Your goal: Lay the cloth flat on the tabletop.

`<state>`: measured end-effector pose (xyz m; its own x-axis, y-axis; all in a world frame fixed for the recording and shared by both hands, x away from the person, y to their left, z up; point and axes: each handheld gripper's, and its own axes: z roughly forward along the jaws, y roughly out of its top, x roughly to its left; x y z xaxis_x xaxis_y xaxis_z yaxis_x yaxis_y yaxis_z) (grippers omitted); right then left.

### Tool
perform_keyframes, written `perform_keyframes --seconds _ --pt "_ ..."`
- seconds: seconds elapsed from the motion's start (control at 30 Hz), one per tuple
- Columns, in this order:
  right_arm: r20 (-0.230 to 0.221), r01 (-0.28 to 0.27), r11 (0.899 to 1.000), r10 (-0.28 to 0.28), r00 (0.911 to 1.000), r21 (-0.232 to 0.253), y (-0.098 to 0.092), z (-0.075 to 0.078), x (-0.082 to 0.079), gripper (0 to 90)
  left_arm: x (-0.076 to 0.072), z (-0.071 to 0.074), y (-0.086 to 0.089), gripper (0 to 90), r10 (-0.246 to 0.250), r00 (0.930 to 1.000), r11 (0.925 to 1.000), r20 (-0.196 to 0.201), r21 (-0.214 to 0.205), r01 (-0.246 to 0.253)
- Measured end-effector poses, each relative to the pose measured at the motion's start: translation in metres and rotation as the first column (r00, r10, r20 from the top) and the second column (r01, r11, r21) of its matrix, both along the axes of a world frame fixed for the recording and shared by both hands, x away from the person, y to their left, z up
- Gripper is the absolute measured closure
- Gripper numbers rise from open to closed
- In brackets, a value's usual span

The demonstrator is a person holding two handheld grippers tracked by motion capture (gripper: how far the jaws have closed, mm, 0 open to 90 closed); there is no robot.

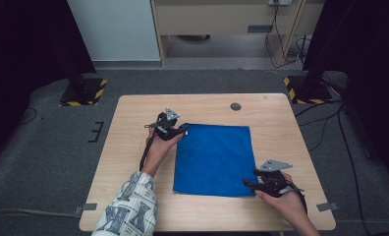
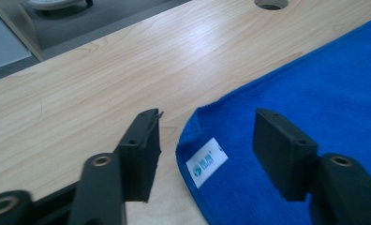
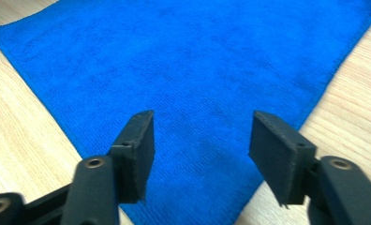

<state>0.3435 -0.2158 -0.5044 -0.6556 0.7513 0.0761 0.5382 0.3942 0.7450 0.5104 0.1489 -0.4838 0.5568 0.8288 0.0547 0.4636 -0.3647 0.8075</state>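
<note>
A blue cloth (image 1: 213, 160) lies flat in the middle of the wooden table (image 1: 128, 147). My left gripper (image 1: 177, 130) is at the cloth's far left corner. In the left gripper view its jaws stand open on either side of that corner (image 2: 207, 140), where a small white label (image 2: 207, 162) is sewn on. My right gripper (image 1: 249, 184) is at the cloth's near right corner. Its jaws are open over the blue cloth (image 3: 193, 84), with the corner just below them and nothing held.
A round cable hole (image 1: 236, 106) sits in the table near the far edge. Black stand bases with yellow-black tape (image 1: 83, 92) (image 1: 305, 89) stand on the grey floor beyond the table. Cables (image 1: 325, 123) trail at the right.
</note>
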Motion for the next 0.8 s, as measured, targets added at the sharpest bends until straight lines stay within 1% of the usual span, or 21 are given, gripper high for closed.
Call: perform_keyframes --seconds 0.2,0.27,0.3,0.4,0.47,0.5,0.6,0.63,0.8 --pt "0.015 -0.024 1.0 0.024 0.9996 -0.006 0.011 -0.003 0.004 26.2 -0.015 -0.001 0.006 28.8 -0.022 0.9996 0.9997 -0.019 -0.011 0.022" --pt "0.018 -0.028 1.0 0.028 0.9994 -0.004 0.014 -0.003 0.005 24.2 -0.019 -0.001 0.008 26.1 -0.029 0.9995 0.9995 -0.016 -0.014 0.029" --pt "0.021 -0.031 1.0 0.031 0.9993 -0.002 0.017 -0.003 0.006 22.9 -0.021 -0.002 0.009 24.7 -0.031 0.9994 0.9992 -0.016 -0.024 0.031" --pt "0.024 -0.042 0.999 0.042 0.9988 -0.002 0.023 -0.004 0.009 20.1 -0.026 -0.003 0.013 20.2 -0.032 0.9991 0.9987 -0.028 -0.04 0.031" --pt "0.016 -0.047 0.999 0.047 0.9987 -0.008 0.027 -0.004 0.011 17.4 -0.03 -0.005 0.016 17.2 -0.036 0.9988 0.9985 -0.034 -0.043 0.035" --pt "0.012 -0.047 0.999 0.047 0.9988 -0.007 0.03 -0.004 0.012 17.1 -0.031 -0.006 0.017 16.7 -0.04 0.9986 0.9983 -0.036 -0.042 0.039" --pt "0.023 -0.058 0.998 0.058 0.998 -0.01 0.037 -0.003 0.014 15.8 -0.036 -0.009 0.021 14.6 -0.05 0.9977 0.9978 -0.047 -0.045 0.048" --pt "0.021 -0.06 0.998 0.06 0.998 -0.008 0.039 -0.003 0.015 15.2 -0.038 -0.009 0.022 14.1 -0.053 0.9975 0.9978 -0.047 -0.042 0.051" --pt "0.019 -0.084 0.996 0.084 0.9963 -0.005 0.049 -0.002 0.017 12.6 -0.044 -0.013 0.027 11.7 -0.061 0.997 0.9969 -0.048 -0.054 0.058"
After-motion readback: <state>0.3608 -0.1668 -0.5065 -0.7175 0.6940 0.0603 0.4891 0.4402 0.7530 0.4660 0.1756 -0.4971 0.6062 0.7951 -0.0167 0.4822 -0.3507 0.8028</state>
